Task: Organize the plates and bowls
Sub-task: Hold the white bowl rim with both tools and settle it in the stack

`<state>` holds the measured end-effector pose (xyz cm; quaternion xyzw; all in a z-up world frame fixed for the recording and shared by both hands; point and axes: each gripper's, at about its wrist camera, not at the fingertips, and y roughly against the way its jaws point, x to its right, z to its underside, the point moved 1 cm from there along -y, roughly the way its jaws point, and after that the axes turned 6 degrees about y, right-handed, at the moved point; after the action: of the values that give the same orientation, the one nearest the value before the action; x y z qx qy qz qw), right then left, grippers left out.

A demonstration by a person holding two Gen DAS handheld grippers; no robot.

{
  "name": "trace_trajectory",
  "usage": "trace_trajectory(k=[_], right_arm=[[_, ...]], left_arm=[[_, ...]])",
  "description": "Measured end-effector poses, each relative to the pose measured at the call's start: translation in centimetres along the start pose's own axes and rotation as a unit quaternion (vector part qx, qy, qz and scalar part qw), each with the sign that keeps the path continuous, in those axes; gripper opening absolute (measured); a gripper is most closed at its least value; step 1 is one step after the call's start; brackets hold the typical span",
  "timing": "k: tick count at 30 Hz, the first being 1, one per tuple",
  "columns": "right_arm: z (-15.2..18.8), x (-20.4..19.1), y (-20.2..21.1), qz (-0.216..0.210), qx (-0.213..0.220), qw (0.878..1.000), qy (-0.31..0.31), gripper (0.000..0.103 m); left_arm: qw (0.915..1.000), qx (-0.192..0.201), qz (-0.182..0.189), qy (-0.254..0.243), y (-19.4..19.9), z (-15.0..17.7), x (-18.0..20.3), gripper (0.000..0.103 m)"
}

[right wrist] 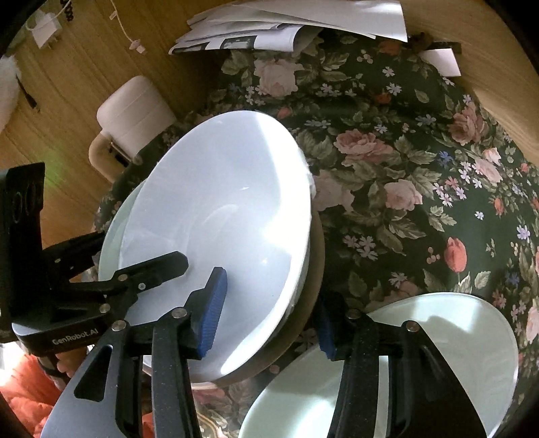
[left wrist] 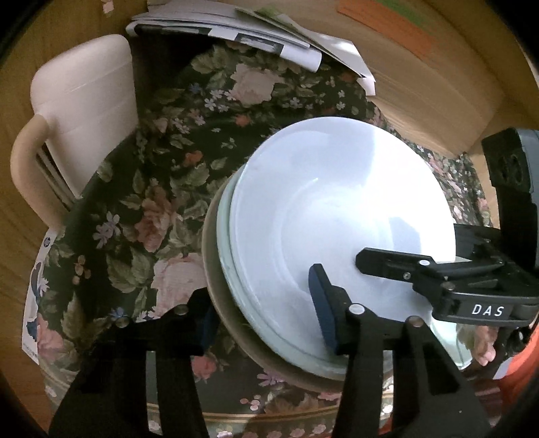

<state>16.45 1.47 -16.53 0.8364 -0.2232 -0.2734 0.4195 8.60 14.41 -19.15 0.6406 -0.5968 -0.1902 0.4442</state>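
Note:
A white bowl [left wrist: 337,209] sits on top of a stack of pale plates [left wrist: 229,269] on a floral tablecloth [left wrist: 161,188]. My left gripper [left wrist: 266,320] is open, its fingers straddling the stack's near rim: one blue pad over the bowl, the other outside the rim. My right gripper [right wrist: 273,320] is open and straddles the opposite rim of the same bowl [right wrist: 219,219]. The right gripper also shows in the left wrist view [left wrist: 404,266]. The left gripper also shows in the right wrist view [right wrist: 148,269]. A second pale green plate [right wrist: 404,364] lies at lower right.
A white plastic chair [left wrist: 84,101] stands beside the table over a wooden floor. Loose papers [right wrist: 286,27] lie at the table's far edge. A charger and cable [right wrist: 50,30] lie on the floor. Red fabric [right wrist: 27,387] shows at the lower left.

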Motion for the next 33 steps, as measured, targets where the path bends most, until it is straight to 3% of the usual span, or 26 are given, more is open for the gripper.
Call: trace_trajectory(k=[16, 33], right_arm=[[0.0, 1.2, 1.2, 0.001, 0.031, 0.999, -0.025, 0.037], [2.5, 2.6, 7.5, 0.021, 0.084, 0.995, -0.040, 0.035]], left_arm=[[0.9996, 0.019, -0.010, 0.016, 0.2, -0.5, 0.4, 0.049], [0.9989, 0.046, 0.003, -0.009, 2.7, -1.4, 4.9, 0.049]])
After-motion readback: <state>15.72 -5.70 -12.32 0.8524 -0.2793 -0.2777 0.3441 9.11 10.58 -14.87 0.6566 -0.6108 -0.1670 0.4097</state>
